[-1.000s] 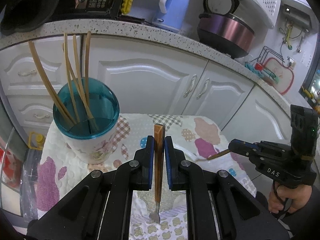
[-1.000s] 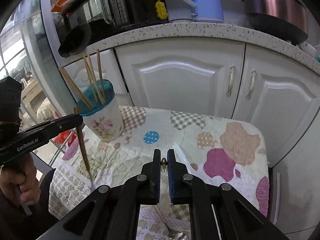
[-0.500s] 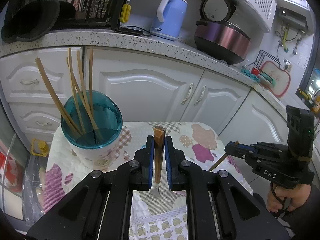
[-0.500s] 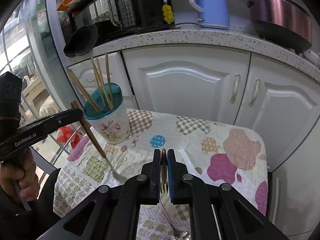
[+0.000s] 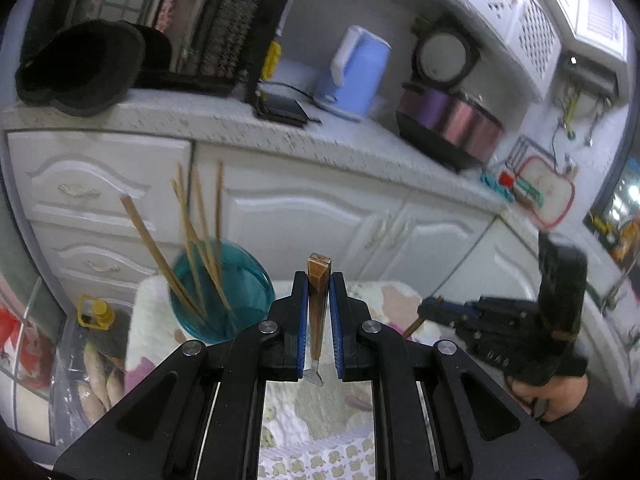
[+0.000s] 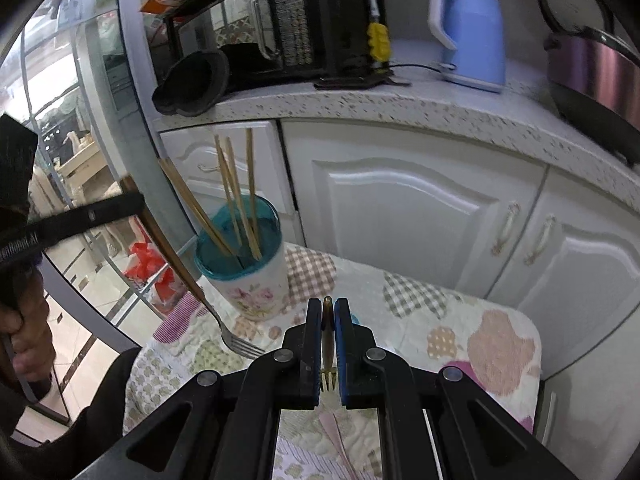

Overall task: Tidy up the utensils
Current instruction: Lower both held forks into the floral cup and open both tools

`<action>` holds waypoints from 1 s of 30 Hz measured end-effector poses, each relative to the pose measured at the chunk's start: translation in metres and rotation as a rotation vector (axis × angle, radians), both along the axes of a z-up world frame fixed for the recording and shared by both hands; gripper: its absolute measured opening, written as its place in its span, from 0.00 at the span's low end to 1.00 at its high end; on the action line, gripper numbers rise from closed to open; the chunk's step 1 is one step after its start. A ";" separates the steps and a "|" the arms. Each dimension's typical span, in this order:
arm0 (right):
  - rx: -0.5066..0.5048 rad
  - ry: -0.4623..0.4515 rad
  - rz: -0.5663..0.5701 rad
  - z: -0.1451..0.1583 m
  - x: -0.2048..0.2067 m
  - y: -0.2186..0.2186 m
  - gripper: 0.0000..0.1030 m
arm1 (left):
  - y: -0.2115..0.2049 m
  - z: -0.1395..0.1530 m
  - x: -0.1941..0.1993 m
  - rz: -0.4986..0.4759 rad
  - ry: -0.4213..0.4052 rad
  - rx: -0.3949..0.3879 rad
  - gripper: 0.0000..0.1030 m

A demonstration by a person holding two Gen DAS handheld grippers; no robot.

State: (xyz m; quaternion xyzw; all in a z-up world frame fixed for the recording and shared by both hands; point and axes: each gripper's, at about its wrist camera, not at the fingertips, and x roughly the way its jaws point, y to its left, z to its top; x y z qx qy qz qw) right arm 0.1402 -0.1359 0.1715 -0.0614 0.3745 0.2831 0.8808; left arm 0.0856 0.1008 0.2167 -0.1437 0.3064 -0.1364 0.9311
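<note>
Your left gripper (image 5: 319, 312) fingers pinch a wooden-handled fork (image 5: 317, 304); the right gripper (image 6: 328, 344) fingers pinch a small fork (image 6: 327, 344). Either may snag the chopsticks (image 6: 236, 196) crowding the cup (image 6: 244, 272).

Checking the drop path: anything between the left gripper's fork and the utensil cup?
Nothing visible between them. The left gripper holds the wooden-handled fork in open air beside the cup. Only the chopsticks already standing in the cup crowd its mouth.
</note>
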 end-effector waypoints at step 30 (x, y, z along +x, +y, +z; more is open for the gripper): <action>0.045 -0.005 0.055 0.000 0.102 0.126 0.05 | 0.072 -0.035 0.067 0.232 0.035 0.066 0.09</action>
